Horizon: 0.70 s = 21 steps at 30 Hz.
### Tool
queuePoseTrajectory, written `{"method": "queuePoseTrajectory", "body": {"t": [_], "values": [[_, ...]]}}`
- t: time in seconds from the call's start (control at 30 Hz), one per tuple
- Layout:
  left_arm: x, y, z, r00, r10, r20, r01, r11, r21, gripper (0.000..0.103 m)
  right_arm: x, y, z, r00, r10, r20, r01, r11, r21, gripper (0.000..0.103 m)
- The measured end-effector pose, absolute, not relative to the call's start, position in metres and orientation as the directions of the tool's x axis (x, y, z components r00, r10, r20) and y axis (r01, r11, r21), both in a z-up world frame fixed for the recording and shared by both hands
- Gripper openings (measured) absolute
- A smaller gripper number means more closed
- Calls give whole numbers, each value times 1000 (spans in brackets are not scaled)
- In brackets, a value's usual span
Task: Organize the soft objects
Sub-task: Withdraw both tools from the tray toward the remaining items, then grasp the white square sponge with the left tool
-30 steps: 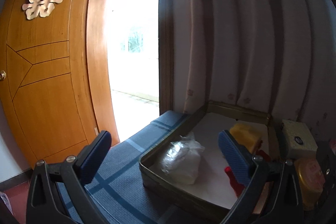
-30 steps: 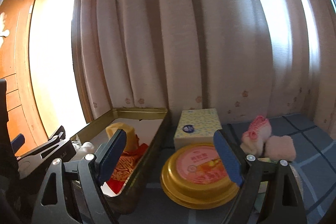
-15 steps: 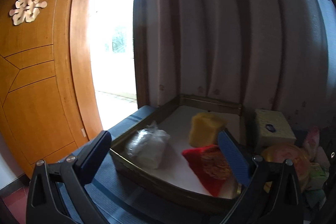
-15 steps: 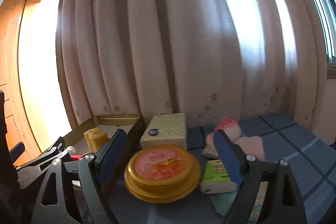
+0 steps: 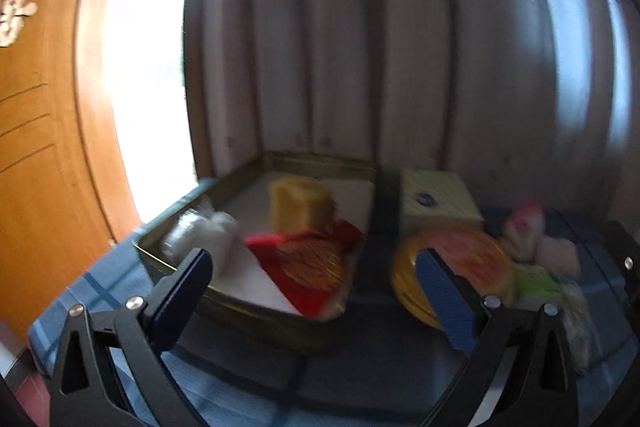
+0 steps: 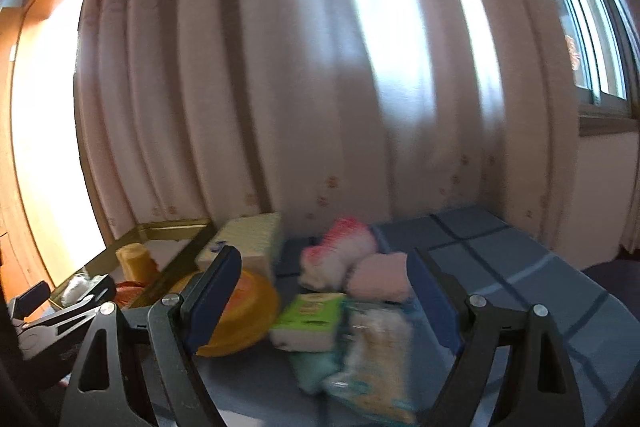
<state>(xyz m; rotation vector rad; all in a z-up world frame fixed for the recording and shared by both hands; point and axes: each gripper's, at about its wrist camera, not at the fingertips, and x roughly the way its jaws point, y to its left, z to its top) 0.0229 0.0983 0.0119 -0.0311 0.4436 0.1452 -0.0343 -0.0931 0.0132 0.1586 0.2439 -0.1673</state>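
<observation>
A gold tin tray [image 5: 320,163] on the blue checked cloth holds a yellow sponge [image 5: 300,203], a red pouch [image 5: 308,263] and a white bagged bundle [image 5: 204,235]. My left gripper [image 5: 316,291] is open and empty, in front of the tray. My right gripper [image 6: 324,295] is open and empty, above a green tissue pack [image 6: 310,319], a pale packet [image 6: 376,355], a pink-white sock [image 6: 340,255] and a pink cloth [image 6: 380,275]. Both views are blurred.
A yellow round lidded tub [image 5: 456,271] and a yellow tissue box [image 5: 436,203] stand between the tray and the soft pile. Curtains [image 6: 320,87] hang behind. A wooden door [image 5: 36,147] and bright doorway are on the left.
Both grippers have swung to the right. The door has slid out of the left view and the soft pile has come under the right gripper. Both jaws have stayed open.
</observation>
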Motion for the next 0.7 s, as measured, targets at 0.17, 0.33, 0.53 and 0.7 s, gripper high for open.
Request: {"method": "queuePoseTrajectory", "body": {"t": [0.17, 0.33, 0.53, 0.7], "values": [[16, 72, 1, 862, 25, -506, -11, 999, 31, 103, -42, -124, 6, 937, -167, -308, 220, 964, 148, 85], [0, 45, -2, 834, -67, -548, 110, 993, 45, 103, -52, -150, -5, 914, -173, -367, 247, 955, 163, 68], [-1, 20, -8, 762, -165, -626, 210, 978, -2, 102, -52, -174, -24, 871, -89, -484, 231, 942, 243, 63], [0, 2, -21, 716, -130, -686, 224, 973, 49, 99, -41, -169, -25, 845, 20, -535, 154, 948, 279, 63]]}}
